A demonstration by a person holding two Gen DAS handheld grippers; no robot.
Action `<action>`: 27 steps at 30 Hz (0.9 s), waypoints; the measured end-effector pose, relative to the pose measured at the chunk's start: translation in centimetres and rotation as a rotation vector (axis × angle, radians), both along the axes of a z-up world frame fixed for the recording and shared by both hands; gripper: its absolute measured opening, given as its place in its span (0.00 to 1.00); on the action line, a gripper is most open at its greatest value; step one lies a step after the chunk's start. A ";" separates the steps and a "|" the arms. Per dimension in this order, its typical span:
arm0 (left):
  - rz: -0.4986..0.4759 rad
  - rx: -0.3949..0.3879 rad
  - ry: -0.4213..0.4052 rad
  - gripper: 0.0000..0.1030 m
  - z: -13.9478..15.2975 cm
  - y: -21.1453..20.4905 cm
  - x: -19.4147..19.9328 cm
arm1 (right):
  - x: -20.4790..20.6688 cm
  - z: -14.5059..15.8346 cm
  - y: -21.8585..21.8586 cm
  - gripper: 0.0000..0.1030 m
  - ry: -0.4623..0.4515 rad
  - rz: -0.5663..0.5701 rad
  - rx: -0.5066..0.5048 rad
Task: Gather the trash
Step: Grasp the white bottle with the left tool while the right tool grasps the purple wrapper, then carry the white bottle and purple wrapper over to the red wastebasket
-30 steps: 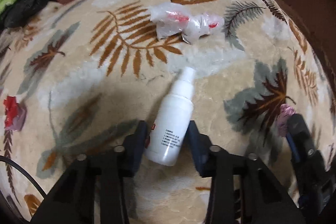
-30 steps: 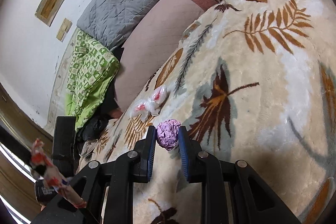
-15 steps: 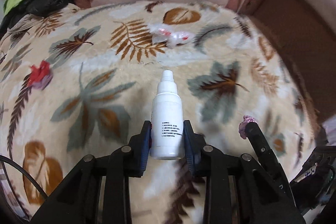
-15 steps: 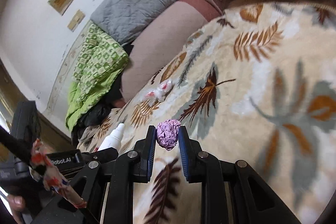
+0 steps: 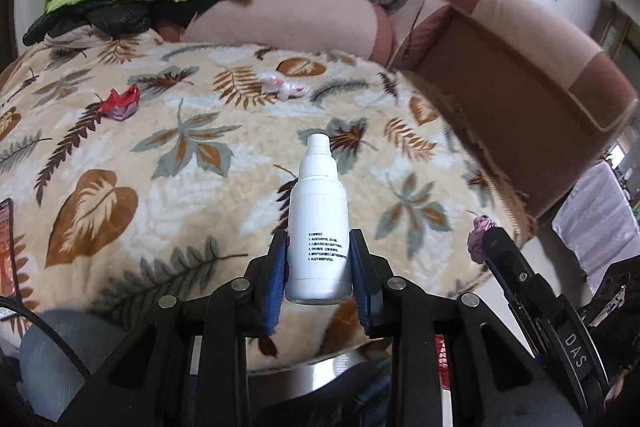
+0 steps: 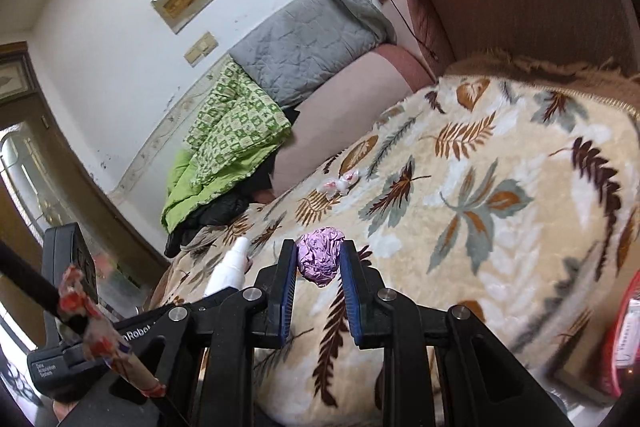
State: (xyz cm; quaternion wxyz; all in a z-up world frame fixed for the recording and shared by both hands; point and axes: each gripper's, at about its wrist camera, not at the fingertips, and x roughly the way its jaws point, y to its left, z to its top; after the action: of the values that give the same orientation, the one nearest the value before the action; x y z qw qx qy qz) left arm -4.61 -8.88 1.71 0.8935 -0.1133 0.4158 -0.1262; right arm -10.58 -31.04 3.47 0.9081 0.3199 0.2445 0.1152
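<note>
While the left wrist view looks along its own fingers, the left gripper point(image 5: 319, 267) is pinching a white spray bottle point(image 5: 318, 227) between its blue pads, gripping the lower body with the base toward the camera. The bottle's long axis runs straight forward along the fingers, nozzle pointing away over the leaf-patterned blanket point(image 5: 160, 163). It is lifted clear of the blanket rather than lying on it. Farther out on the blanket lie two loose pieces: a red crumpled wrapper point(image 5: 120, 101) to the left and a white-and-red plastic wrapper point(image 5: 284, 87) nearly dead ahead of the nozzle, near the sofa back. At the lower right edge the other tool shows, with a purple wad at its tip.

Seen from the right wrist view, the right gripper point(image 6: 319, 273) is clamped on a crumpled purple foil ball point(image 6: 320, 261), held at the pad tips above the blanket. The spray bottle appears just to its left, so the two tools sit side by side, the left one closer to the remaining litter. The white-and-red wrapper lies well ahead and slightly left of these fingers. Since both tools are full, the coming move probably calls for dropping the loads into a bin; none can be clearly made out in either view.
</note>
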 end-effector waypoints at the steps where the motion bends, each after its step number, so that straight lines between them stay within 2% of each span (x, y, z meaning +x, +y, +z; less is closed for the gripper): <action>1: -0.002 -0.003 -0.013 0.28 0.5 0.0 -0.7 | -0.7 0.4 -0.1 0.23 -0.007 -0.001 -0.007; 11: -0.036 -0.043 -0.078 0.28 3.9 -0.1 -4.3 | -6.4 3.1 -2.3 0.23 -0.055 -0.076 -0.053; 27: -0.159 -0.054 -0.119 0.28 5.7 -4.4 -7.6 | -10.6 4.4 -5.9 0.23 -0.075 -0.180 -0.066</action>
State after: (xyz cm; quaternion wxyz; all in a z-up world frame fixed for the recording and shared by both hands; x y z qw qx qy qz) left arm -12.20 -13.26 7.43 0.9005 -0.0964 0.3660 -0.2143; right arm -21.23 -36.90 7.88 0.9332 0.3061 0.1845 0.0371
